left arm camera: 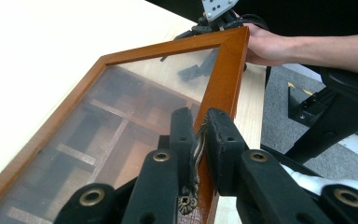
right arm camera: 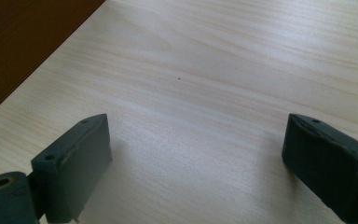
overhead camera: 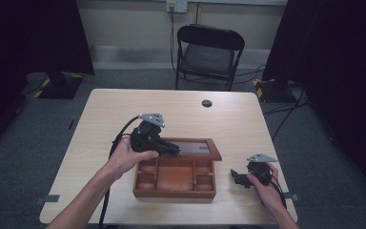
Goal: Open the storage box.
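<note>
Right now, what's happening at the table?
A person is working on a wooden box with a glass-panelled lid. The left gripper is shut on the small metal clasp at the lid's front edge, holding the lid raised over the open compartments. The right gripper rests open on the table to the right of the box, holding nothing.

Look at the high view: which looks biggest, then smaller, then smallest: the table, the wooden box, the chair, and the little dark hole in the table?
1. table
2. chair, though it stands farther off
3. wooden box
4. dark hole
</note>
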Tool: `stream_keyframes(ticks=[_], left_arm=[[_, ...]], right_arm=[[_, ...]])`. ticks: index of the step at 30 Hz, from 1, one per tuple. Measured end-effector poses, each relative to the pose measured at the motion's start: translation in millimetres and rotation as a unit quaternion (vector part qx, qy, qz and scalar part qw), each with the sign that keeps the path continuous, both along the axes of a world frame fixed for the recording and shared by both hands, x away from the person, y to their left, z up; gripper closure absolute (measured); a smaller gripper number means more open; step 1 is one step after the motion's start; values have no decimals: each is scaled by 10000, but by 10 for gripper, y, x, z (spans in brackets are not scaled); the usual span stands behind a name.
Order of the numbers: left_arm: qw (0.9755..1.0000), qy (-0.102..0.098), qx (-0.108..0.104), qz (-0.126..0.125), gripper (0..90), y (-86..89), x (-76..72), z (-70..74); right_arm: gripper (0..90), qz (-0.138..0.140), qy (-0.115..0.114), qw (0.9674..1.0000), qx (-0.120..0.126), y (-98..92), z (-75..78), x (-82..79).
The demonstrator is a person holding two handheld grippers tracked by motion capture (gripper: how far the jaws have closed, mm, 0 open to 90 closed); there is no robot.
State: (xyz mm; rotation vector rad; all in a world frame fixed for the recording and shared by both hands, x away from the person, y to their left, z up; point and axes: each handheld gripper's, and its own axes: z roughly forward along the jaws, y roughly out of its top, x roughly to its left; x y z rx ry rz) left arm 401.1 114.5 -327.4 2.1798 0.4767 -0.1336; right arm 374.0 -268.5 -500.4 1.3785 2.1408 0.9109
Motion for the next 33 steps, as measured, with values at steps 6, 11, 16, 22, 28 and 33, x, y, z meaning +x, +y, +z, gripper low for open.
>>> stream_keyframes(ticks=[6,11,16,22,28,33], left_arm=[[10000,-4,-30,49,814,4,20,27],[10000,-32,14,57,814,3,37,57],[9999,-63,-40,69,814,4,61,78],[9999,-75,-21,70,815,2,78,100],[9999,-105,33,79,816,2,92,126],[9999,-82,-12,118,816,6,105,134]], right_arm=[[74,-2,-1,10000,1,0,0,0],[74,-1,-1,10000,-2,0,0,0],[74,0,-1,10000,-2,0,0,0],[74,0,-2,10000,-3,0,0,0],[74,-1,0,10000,-2,0,0,0],[74,0,0,10000,-2,0,0,1]])
